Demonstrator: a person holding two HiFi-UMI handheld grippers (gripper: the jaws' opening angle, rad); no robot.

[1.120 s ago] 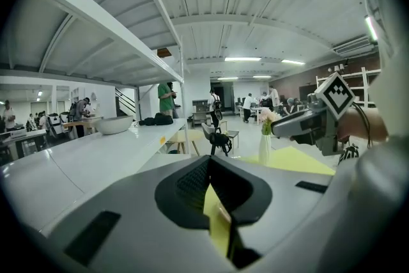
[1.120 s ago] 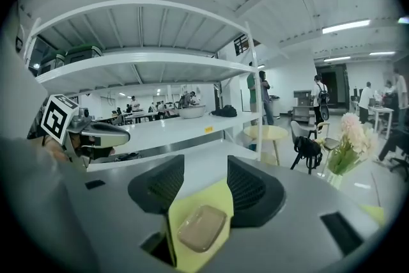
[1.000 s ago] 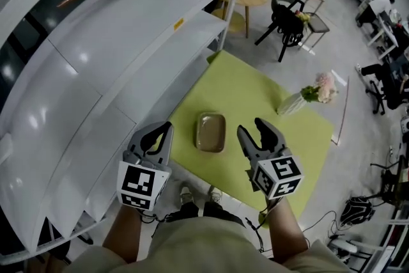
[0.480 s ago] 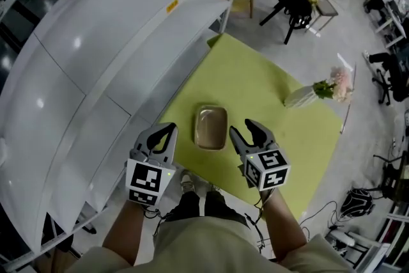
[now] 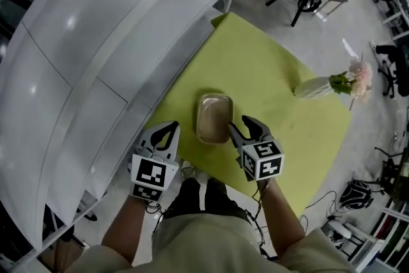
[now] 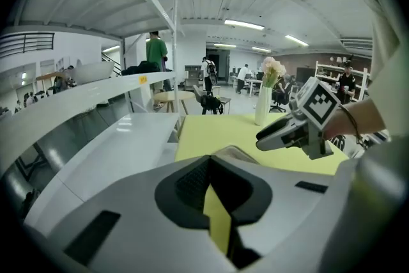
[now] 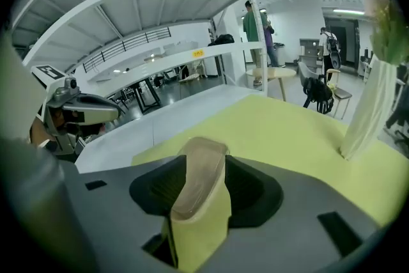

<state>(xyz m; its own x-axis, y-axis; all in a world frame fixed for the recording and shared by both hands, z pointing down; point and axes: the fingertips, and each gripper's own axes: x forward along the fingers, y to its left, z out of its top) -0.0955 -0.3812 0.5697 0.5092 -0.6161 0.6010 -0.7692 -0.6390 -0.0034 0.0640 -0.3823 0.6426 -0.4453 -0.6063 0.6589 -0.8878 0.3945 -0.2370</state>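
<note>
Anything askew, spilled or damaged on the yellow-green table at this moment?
Nothing stands out. The tan tray lies flat on the yellow-green table, the flower vase stands upright, and the left gripper and right gripper are open near the tray.

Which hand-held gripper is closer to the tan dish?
Right. The right hand-held gripper is just beside the dish, at its near right corner; the left hand-held gripper is farther off to its left, over the green table edge.

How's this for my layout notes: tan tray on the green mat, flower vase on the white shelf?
The flower vase stands on the green mat too, not the white shelf; the right gripper view shows it. The tan tray is right.
</note>
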